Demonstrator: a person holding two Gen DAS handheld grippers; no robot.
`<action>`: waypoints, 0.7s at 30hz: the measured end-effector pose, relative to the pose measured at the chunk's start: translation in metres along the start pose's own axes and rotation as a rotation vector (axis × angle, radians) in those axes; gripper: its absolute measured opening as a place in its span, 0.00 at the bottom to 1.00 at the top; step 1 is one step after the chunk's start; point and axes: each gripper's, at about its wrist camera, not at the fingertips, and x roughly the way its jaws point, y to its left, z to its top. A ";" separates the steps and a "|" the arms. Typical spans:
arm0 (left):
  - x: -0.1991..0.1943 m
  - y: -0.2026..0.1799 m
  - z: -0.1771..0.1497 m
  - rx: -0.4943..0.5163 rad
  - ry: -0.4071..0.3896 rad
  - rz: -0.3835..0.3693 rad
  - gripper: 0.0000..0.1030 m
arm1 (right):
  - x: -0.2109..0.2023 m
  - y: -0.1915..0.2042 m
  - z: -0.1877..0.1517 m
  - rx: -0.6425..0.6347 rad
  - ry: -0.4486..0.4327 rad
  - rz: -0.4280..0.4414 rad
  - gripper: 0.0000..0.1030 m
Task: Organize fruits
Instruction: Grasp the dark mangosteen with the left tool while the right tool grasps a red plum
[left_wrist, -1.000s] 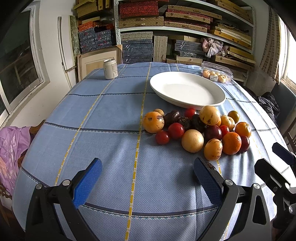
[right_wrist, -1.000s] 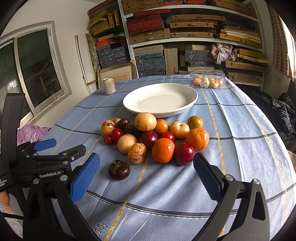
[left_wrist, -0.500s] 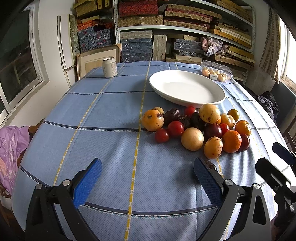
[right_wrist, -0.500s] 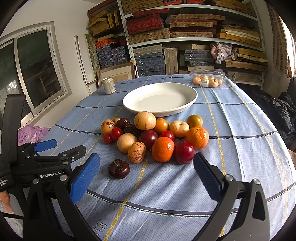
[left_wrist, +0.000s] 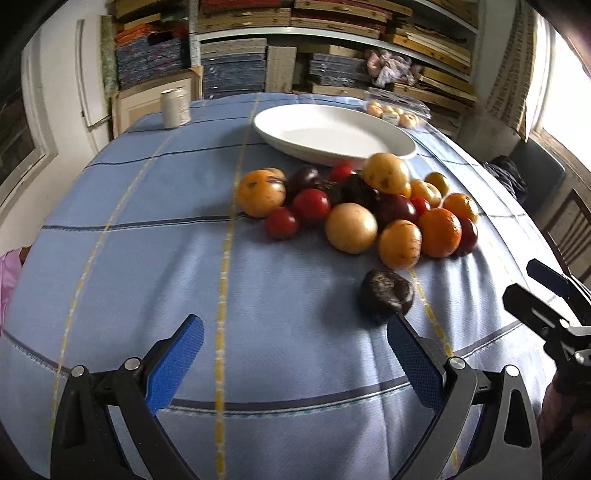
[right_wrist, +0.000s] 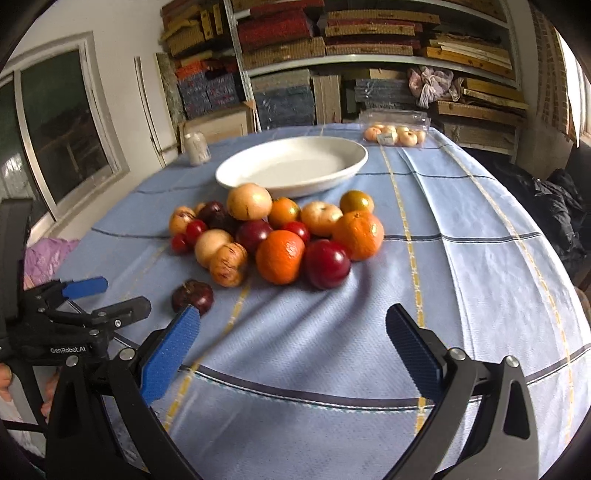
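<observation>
Both grippers (left_wrist: 295, 354) (right_wrist: 291, 343) lower, nearer fruit pile (right_wrist: 277, 232), fingers apart.

A storeroom doubling as a home dining spot: wall shelves (right_wrist: 369, 55) are crammed with stacked flat boxes (right_wrist: 280, 31) and boards, while the surface wears a blue checked tablecloth (right_wrist: 461, 206) set with a white plate (right_wrist: 347, 162) and loose fruit (right_wrist: 280, 236).

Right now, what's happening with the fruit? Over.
Left gripper open, right gripper open, both empty. Fruit pile on cloth, white plate bare. Dark fruit apart, nearest. Nothing in the way.
</observation>
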 end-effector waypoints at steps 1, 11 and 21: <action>0.003 -0.003 0.002 0.005 0.020 -0.010 0.97 | 0.000 -0.001 0.000 -0.003 -0.004 -0.014 0.96; 0.032 -0.035 0.022 0.063 0.102 -0.124 0.97 | -0.009 -0.018 0.008 0.058 -0.053 -0.018 0.96; 0.045 -0.044 0.028 0.088 0.117 -0.137 0.62 | -0.005 -0.034 0.007 0.095 -0.050 0.012 0.95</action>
